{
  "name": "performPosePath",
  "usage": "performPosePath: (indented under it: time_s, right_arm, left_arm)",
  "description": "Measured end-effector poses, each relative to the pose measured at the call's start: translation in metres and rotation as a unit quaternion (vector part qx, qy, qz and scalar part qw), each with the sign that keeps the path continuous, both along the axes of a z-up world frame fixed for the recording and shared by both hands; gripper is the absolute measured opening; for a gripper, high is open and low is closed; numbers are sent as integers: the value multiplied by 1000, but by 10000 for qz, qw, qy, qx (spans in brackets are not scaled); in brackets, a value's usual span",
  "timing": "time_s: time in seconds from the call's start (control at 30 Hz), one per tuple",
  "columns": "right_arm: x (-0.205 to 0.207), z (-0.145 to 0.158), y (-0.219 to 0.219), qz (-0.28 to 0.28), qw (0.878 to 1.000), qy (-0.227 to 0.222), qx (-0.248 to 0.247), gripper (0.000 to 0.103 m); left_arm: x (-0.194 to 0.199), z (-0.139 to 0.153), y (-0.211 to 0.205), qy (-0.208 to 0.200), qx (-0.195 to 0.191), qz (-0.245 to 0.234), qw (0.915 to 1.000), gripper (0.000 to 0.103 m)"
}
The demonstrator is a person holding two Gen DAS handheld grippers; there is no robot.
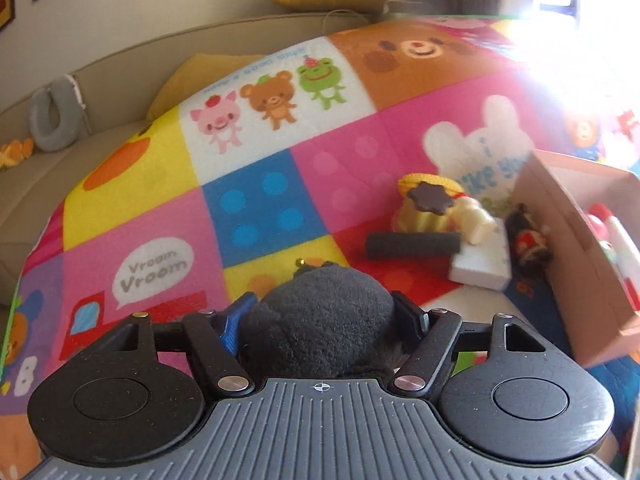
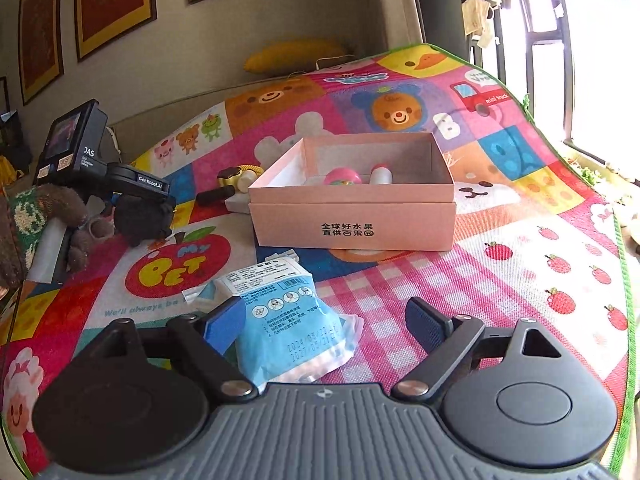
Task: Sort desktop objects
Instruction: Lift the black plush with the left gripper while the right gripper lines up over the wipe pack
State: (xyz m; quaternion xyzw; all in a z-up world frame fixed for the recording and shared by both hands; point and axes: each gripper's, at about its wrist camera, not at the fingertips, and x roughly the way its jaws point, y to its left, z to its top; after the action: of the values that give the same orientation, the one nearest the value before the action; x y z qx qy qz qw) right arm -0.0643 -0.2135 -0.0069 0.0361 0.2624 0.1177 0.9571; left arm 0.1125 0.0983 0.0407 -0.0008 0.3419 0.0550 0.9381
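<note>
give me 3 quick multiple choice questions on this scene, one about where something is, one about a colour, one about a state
1. Where does the blue packet lie?
A. in the box
B. on the mat, in front of the box
C. on the sofa

2. What colour is the box?
A. pink
B. green
C. black

3. What is the left hand-held gripper doing?
A. standing open and empty
B. clamping a white block
C. closed on a black plush toy

Answers:
1 B, the packet rests on the mat between the right hand-held gripper and the box.
2 A, its walls are pale pink.
3 C, both pads press the toy's sides.
</note>
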Motion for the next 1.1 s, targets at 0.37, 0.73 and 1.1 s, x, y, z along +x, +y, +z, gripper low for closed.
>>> performPosePath:
  time_s: [0.37,0.73,1.1]
  right_arm:
    - [-9,-1,2,-28,10000,-17,-33,91]
    - [-4,21,23,381,9989,-197,175,97]
    - [9,37,65,1284,9916,-148,34,97]
  left_arm:
    - [-145,-15,-90,-704,472,-1785,9803,79]
    - [-202,-14,-100,-907,267,-2649,9596,96]
    - [-233,6,-96,-845,-197,-3448,9347,98]
